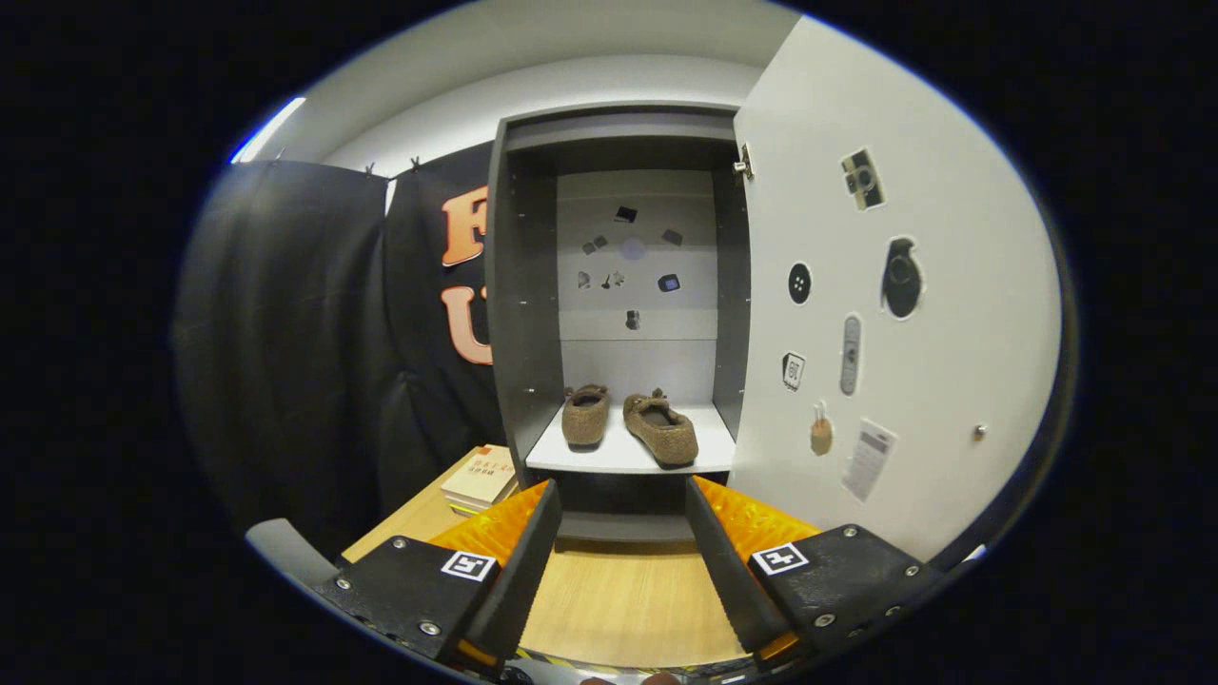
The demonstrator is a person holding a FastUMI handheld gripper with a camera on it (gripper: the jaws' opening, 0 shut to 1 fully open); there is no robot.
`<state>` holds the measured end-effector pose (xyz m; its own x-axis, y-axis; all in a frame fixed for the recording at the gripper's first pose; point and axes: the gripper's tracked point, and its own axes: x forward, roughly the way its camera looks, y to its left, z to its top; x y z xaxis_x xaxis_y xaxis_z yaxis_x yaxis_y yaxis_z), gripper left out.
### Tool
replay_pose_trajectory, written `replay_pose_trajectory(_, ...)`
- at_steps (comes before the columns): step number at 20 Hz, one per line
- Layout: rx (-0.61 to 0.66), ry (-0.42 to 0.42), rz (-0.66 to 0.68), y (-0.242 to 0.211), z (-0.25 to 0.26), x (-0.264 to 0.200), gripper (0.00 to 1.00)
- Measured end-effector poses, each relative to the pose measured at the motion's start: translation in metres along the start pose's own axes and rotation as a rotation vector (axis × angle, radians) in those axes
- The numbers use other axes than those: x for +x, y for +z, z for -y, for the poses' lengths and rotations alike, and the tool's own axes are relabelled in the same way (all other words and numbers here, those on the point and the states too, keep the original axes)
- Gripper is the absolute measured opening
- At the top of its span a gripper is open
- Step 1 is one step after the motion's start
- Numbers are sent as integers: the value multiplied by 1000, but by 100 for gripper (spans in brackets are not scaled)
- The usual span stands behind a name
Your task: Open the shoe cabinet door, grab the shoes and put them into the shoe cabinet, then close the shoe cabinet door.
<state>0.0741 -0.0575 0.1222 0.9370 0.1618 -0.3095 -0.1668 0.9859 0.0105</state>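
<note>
The grey shoe cabinet point(521, 314) stands straight ahead with its white door point(913, 314) swung open to the right. Two brown woven shoes sit side by side on its white shelf point(571, 457): the left shoe point(585, 416) points inward, the right shoe point(660, 430) lies at an angle. My gripper point(618, 504) is open, its black and orange fingers point(533, 542) apart with nothing between them. The fingertips hover over the wooden table just short of the shelf's front edge.
Small stickers dot the cabinet's back panel and the inside of the door, which carries a small knob point(979, 432). A stack of books point(482, 478) lies on the wooden table point(618, 599) to the left of the cabinet's base.
</note>
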Motion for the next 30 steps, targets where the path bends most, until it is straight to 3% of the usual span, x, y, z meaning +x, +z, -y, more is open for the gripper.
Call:
replay_pose_trajectory(3, -32, 33, 32, -6, 21, -41, 83)
replay_pose_trajectory(7, 30, 63, 57, -13, 51, -81, 83)
replay_pose_trajectory(12, 86, -1, 73, -29, 118, -96, 83)
replay_pose_trajectory(21, 101, -95, 126, -21, 208, -76, 83)
replay_pose_trajectory(30, 126, -42, 106, -15, 198, -40, 82)
